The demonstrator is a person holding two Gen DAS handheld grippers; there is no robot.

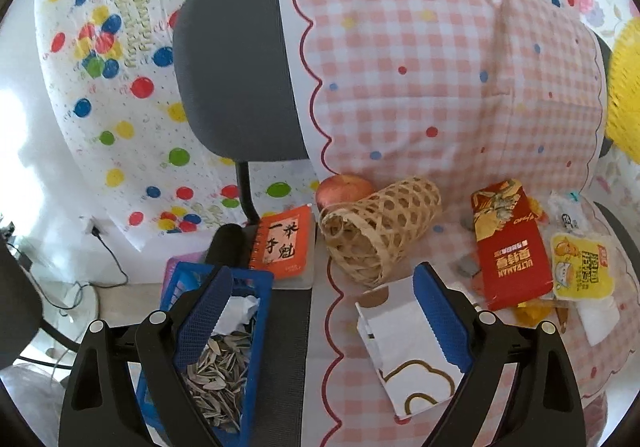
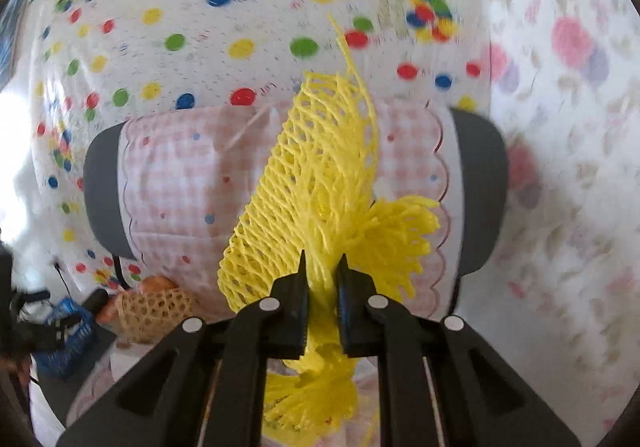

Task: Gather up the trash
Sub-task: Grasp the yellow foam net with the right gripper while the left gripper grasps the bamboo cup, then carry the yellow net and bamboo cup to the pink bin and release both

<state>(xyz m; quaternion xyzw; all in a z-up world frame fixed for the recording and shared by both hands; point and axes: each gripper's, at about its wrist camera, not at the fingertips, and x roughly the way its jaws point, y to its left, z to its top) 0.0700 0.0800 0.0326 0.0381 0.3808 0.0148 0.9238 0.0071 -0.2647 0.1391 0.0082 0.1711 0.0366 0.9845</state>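
Note:
My right gripper (image 2: pixel 322 267) is shut on a yellow foam fruit net (image 2: pixel 320 175) and holds it up in the air above the chair seat; the net also shows at the right edge of the left wrist view (image 1: pixel 624 87). My left gripper (image 1: pixel 320 287) is open and empty, low over the seat. Its left finger hangs over a blue basket (image 1: pixel 256 327) holding sunflower seed shells (image 1: pixel 220 375) and crumpled paper. Its right finger is over a white paper box (image 1: pixel 404 351). A red snack wrapper (image 1: pixel 508 247) and a yellow wrapper (image 1: pixel 582 267) lie at the right.
A woven bamboo basket (image 1: pixel 380 231) lies on its side on the pink checked cloth (image 1: pixel 440 87), with an apple (image 1: pixel 344 189) behind it and an orange notebook (image 1: pixel 284 243) to its left. The dark chair back (image 1: pixel 232 67) stands behind. Cables lie on the floor at left.

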